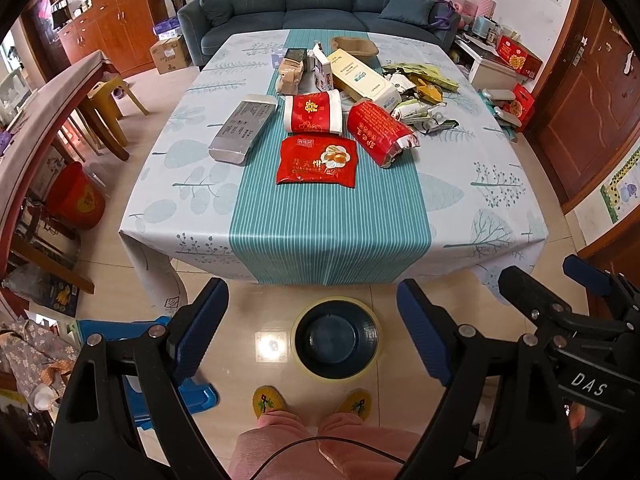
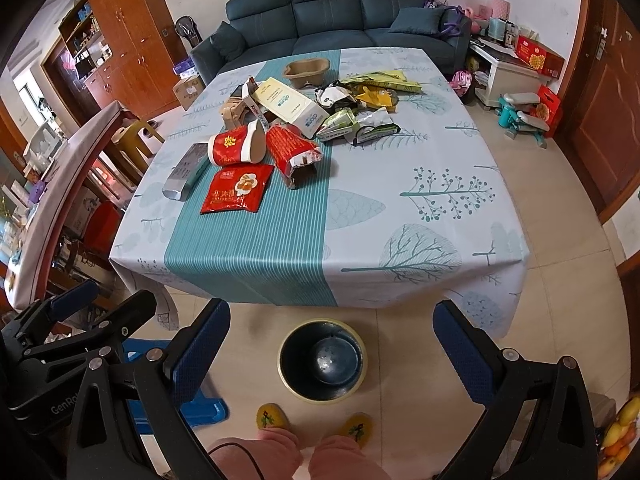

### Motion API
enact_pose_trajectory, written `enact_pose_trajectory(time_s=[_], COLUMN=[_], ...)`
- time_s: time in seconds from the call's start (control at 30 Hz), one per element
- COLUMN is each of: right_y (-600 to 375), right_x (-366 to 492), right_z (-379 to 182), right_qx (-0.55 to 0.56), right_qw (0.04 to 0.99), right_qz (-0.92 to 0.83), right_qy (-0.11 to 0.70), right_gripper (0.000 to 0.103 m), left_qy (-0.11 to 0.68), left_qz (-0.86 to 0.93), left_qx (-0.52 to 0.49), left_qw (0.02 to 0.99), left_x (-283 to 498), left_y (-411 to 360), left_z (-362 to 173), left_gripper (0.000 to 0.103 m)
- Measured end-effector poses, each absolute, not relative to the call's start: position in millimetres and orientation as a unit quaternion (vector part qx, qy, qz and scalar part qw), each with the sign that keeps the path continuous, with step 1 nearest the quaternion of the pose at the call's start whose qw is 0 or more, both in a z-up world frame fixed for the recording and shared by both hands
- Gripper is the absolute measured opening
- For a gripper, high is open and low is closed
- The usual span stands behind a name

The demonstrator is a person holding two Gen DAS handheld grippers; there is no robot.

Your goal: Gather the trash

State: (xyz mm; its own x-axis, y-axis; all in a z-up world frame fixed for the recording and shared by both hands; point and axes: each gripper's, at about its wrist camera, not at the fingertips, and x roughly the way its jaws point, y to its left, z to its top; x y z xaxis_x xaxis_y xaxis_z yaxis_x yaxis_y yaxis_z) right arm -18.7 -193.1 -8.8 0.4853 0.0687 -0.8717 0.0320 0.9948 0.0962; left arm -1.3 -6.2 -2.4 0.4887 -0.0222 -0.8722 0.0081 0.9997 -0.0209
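Trash lies on the far half of the table (image 1: 332, 240): a flat red snack bag (image 1: 317, 161), a red-and-white wrapper (image 1: 313, 113), a torn red bag (image 1: 380, 132), a silver box (image 1: 244, 128), a cream carton (image 1: 362, 77), and green and yellow wrappers (image 1: 424, 92). The same pile shows in the right wrist view, with the red snack bag (image 2: 236, 191) nearest. A dark bin with a yellow rim (image 1: 336, 338) (image 2: 322, 359) stands on the floor before the table. My left gripper (image 1: 312, 332) and right gripper (image 2: 332, 354) are open, empty, held above the bin.
A blue plastic stool (image 1: 160, 364) is on the floor at the left. A side table (image 1: 48, 120) with a red bucket (image 1: 78, 196) stands left. A sofa (image 1: 316, 0) is behind the table. My slippered feet (image 1: 312, 404) are below.
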Motion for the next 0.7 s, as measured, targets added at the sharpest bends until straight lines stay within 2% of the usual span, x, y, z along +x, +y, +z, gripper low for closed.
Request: enact_pose_trajectory(time_s=[0.7], right_y=[-193.3], right_x=[-11.4], right_z=[4.6], right_qx=[0.044], right_qw=[0.865], right_qz=[0.028], right_qy=[0.499], right_gripper=[0.103], left_qy=[0.505], left_qz=[0.007], left_qx=[-0.005], left_qw=[0.863], left_x=[-5.2], left_y=[-4.7], left_z=[11.2], left_gripper=[0.084])
